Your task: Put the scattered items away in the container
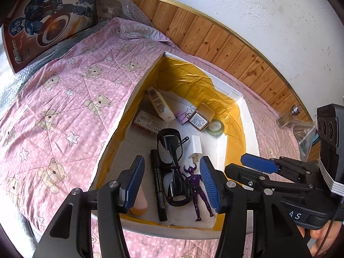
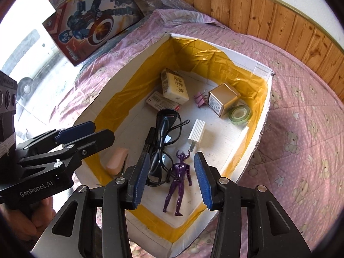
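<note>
Left wrist view: left gripper [image 1: 172, 180] over the foam box [image 1: 249, 116], jaws spread wide, nothing between them. Box sits on pink bear-print quilt [image 1: 53, 107], yellow tape lining its inner walls. Inside: purple figure [image 1: 198, 190] lying flat at 6 o'clock, black glasses [image 1: 172, 161] just beside it at its 9, black marker [image 1: 158, 185] further to 9. White plug [image 1: 196, 148] at centre, gold tin [image 1: 201, 118] and green tape roll [image 1: 215, 126] toward 1 o'clock, purple binder clip [image 1: 182, 116] near the tin. Right gripper [image 1: 253, 165] enters at 3 o'clock, also apart and empty.

Right wrist view: right gripper [image 2: 171, 179] above the box [image 2: 261, 129], jaws open, purple figure [image 2: 178, 185] lying on the floor between and below the fingers, contact unclear. Glasses [image 2: 163, 142] at 11 o'clock of the figure, plug [image 2: 196, 134] at 12. Tin [image 2: 222, 102] and tape roll [image 2: 239, 114] at 1 o'clock, touching. Left gripper [image 2: 86, 132] at 9 o'clock, over the box rim, jaws nearly together, nothing held. Toy carton [image 2: 92, 21] at 11 o'clock, off the quilt [image 2: 301, 129].
</note>
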Action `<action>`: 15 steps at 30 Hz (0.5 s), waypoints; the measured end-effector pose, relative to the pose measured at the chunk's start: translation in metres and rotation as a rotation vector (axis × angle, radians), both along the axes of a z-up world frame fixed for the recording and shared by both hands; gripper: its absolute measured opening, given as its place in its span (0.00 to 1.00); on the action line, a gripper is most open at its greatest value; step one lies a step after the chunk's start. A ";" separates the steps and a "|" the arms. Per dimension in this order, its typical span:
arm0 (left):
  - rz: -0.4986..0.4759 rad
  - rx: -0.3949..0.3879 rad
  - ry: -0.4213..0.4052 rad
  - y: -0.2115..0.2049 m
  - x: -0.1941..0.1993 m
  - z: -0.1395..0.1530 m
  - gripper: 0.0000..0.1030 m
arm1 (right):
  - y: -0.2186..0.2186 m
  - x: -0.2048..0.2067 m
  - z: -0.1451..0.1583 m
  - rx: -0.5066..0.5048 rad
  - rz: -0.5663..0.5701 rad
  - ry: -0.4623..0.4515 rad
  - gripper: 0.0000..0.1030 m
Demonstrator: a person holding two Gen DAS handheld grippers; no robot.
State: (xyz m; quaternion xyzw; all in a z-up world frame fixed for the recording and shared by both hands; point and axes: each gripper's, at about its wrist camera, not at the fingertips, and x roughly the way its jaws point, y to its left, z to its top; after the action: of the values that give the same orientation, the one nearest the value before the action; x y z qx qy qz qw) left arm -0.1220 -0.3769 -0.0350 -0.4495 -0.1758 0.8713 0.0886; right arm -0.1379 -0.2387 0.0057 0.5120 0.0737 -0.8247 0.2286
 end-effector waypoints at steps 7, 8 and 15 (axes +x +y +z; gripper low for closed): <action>-0.012 -0.086 0.007 0.010 0.012 0.010 0.59 | -0.008 0.013 0.003 0.085 0.061 0.003 0.45; -0.011 -0.091 0.002 0.011 0.013 0.010 0.59 | -0.006 0.013 0.002 0.077 0.062 -0.015 0.45; -0.020 -0.093 -0.015 0.013 0.020 0.016 0.59 | -0.003 0.014 0.006 0.054 0.064 -0.077 0.45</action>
State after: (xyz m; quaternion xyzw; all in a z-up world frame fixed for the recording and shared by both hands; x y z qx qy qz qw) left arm -0.1015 -0.3635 -0.0189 -0.4614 -0.1313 0.8742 0.0752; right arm -0.1240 -0.2416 0.0116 0.5466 0.1034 -0.7944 0.2436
